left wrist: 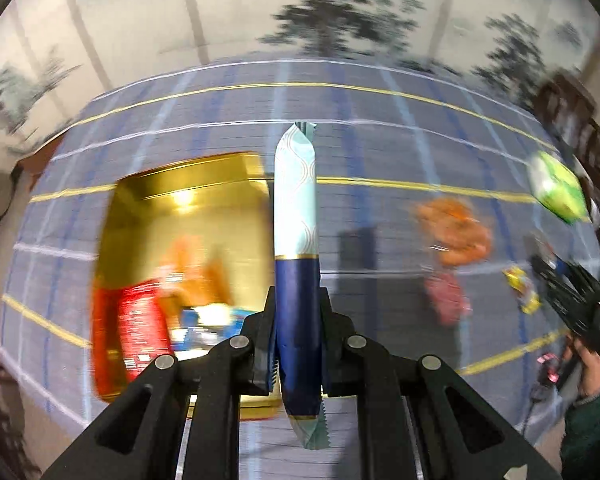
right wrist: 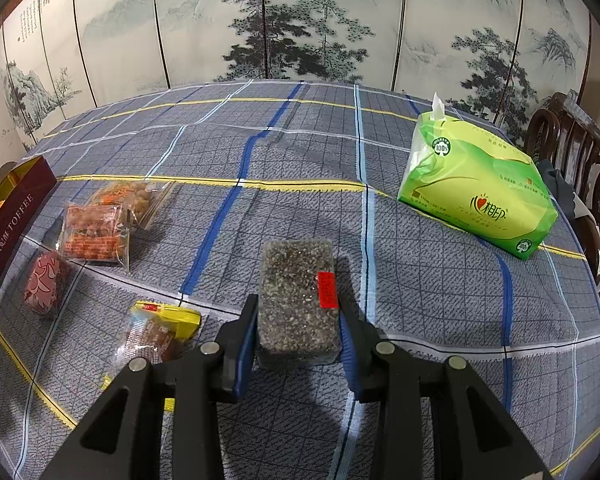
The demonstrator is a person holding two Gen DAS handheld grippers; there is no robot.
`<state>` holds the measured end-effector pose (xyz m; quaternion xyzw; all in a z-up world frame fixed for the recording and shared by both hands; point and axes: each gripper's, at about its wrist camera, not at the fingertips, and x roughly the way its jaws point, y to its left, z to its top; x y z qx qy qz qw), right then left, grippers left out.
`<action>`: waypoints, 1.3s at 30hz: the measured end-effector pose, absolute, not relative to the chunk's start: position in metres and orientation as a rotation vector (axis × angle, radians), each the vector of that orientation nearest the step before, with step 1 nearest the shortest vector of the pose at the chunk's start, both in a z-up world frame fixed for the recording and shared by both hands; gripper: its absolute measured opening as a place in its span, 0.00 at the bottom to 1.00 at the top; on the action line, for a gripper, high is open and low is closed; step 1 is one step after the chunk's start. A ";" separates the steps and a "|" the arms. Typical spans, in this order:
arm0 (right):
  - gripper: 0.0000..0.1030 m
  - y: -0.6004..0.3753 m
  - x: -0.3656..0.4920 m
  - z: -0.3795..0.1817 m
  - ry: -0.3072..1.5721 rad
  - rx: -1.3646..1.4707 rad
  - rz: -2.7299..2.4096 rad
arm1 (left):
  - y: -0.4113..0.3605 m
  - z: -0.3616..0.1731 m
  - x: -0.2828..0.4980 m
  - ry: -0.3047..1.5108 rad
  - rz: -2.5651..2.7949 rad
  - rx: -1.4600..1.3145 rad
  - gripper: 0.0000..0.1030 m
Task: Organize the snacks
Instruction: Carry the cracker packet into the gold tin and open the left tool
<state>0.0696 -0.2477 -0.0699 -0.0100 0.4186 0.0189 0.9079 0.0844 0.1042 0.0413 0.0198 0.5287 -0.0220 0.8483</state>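
left gripper [left wrist: 298, 344] clamped on a long wrapped bar, pale mint top and navy lower half [left wrist: 297, 216], held upright above the blue plaid tablecloth [left wrist: 380, 128], just right of the open gold tin box [left wrist: 188, 184] that already holds snack packs; view blurred. right gripper [right wrist: 298, 340] closed around a clear-wrapped dark sesame brick with a red sticker [right wrist: 298, 296], low over the cloth; contact unclear. step judged: carrying to the tin. next: shift the bar left over the tin and release. loose packets [right wrist: 94, 234] remain beside the box.
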 end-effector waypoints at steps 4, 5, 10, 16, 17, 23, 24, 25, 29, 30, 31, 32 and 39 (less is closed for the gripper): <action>0.36 -0.248 0.070 -0.070 0.863 -0.020 0.038 | 0.153 0.039 0.087 1.116 0.057 0.013 0.13; 0.36 -0.248 0.070 -0.070 0.863 -0.020 0.038 | 0.164 0.036 0.088 1.122 0.079 0.010 0.13; 0.36 -0.248 0.070 -0.070 0.863 -0.020 0.038 | 0.204 0.016 0.086 1.178 0.150 0.018 0.13; 0.36 -0.247 0.070 -0.070 0.863 -0.022 0.037 | 0.218 -0.001 0.085 1.219 0.142 0.018 0.13; 0.36 -0.247 0.070 -0.070 0.863 -0.021 0.037 | 0.220 -0.005 0.085 1.227 0.138 0.024 0.13; 0.36 -0.248 0.069 -0.070 0.863 -0.020 0.037 | 0.221 -0.013 0.084 1.244 0.117 0.061 0.13; 0.36 -0.247 0.069 -0.070 0.863 -0.021 0.036 | 0.221 -0.014 0.083 1.244 0.117 0.067 0.13; 0.36 -0.248 0.069 -0.070 0.862 -0.022 0.035 | 0.221 -0.015 0.082 1.245 0.116 0.070 0.13; 0.36 -0.248 0.068 -0.069 0.862 -0.022 0.031 | 0.224 -0.019 0.080 1.250 0.112 0.071 0.14; 0.36 -0.248 0.068 -0.069 0.862 -0.023 0.030 | 0.224 -0.020 0.079 1.251 0.112 0.070 0.14; 0.36 -0.248 0.068 -0.069 0.863 -0.022 0.031 | 0.225 -0.020 0.079 1.251 0.111 0.069 0.15; 0.36 -0.248 0.068 -0.069 0.862 -0.021 0.032 | 0.225 -0.020 0.078 1.247 0.112 0.067 0.16; 0.35 -0.248 0.068 -0.069 0.862 -0.022 0.030 | 0.221 -0.018 0.076 1.235 0.111 0.055 0.29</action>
